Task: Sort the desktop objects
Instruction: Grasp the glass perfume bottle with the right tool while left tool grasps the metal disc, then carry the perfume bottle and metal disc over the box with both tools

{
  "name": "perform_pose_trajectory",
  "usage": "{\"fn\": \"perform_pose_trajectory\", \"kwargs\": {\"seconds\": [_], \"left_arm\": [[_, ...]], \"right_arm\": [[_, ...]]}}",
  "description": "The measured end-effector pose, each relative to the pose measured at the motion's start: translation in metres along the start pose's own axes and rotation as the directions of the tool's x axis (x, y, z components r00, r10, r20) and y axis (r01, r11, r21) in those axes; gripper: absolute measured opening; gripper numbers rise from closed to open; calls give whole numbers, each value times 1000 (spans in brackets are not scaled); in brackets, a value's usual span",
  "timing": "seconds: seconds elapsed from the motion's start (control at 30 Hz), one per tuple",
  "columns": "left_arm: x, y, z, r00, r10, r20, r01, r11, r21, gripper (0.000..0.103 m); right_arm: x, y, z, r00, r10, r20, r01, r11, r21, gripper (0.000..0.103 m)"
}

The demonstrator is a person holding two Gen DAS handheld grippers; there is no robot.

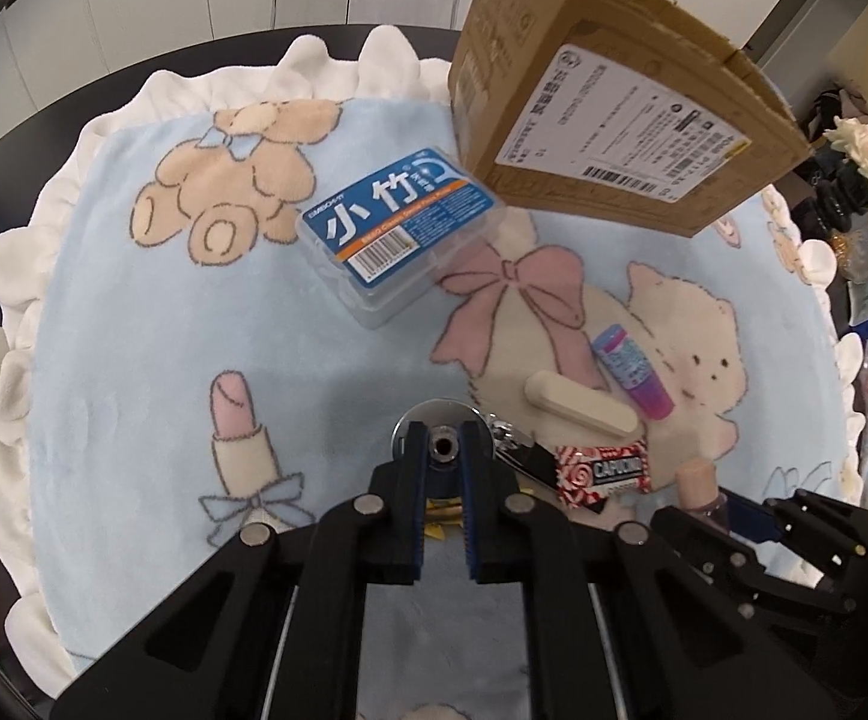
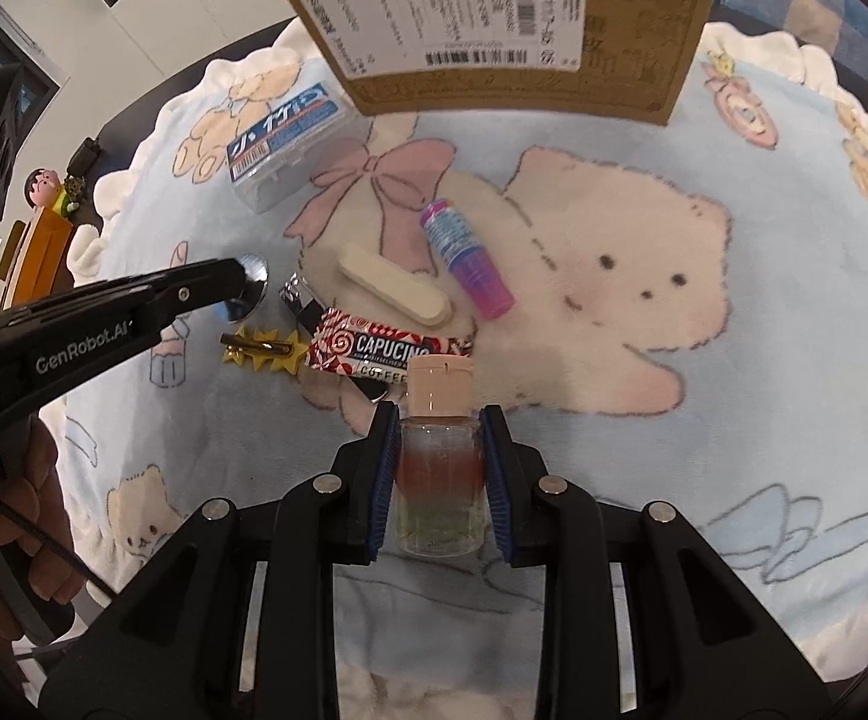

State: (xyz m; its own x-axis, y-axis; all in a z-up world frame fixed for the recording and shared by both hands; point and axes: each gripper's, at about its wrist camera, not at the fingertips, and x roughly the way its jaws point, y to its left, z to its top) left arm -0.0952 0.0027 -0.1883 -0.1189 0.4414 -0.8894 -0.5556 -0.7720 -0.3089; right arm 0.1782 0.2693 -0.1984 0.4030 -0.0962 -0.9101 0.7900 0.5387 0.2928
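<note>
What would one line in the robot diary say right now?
left hand-held gripper: shut on round metal disc | right hand-held gripper: shut on small bottle | cardboard box: behind

Cardboard box (image 2: 494, 18): top cut off by frame edge. Star hair clip (image 1: 437, 525): mostly hidden behind gripper fingers. Box label print: illegible.

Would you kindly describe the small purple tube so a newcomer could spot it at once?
Start at the cardboard box at the blanket's far edge. Below it, on the cream bear print, lies the purple tube, beside a cream oblong block. It alone is purple, with a blue patterned label.
</note>
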Motion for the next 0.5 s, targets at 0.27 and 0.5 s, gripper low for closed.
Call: {"fn": "perform_pose_trajectory", "kwargs": {"seconds": [0.27, 0.5], "left_arm": [[-28, -23, 1, 999, -25, 20, 25, 999, -22, 10], [-107, -52, 14, 997, -40, 62, 44, 997, -63, 10]], "right_arm": [[-42, 3, 15, 999, -18, 42, 18, 1000, 2, 28], [-124, 8, 43, 994, -17, 104, 16, 1000, 11, 28]]}}
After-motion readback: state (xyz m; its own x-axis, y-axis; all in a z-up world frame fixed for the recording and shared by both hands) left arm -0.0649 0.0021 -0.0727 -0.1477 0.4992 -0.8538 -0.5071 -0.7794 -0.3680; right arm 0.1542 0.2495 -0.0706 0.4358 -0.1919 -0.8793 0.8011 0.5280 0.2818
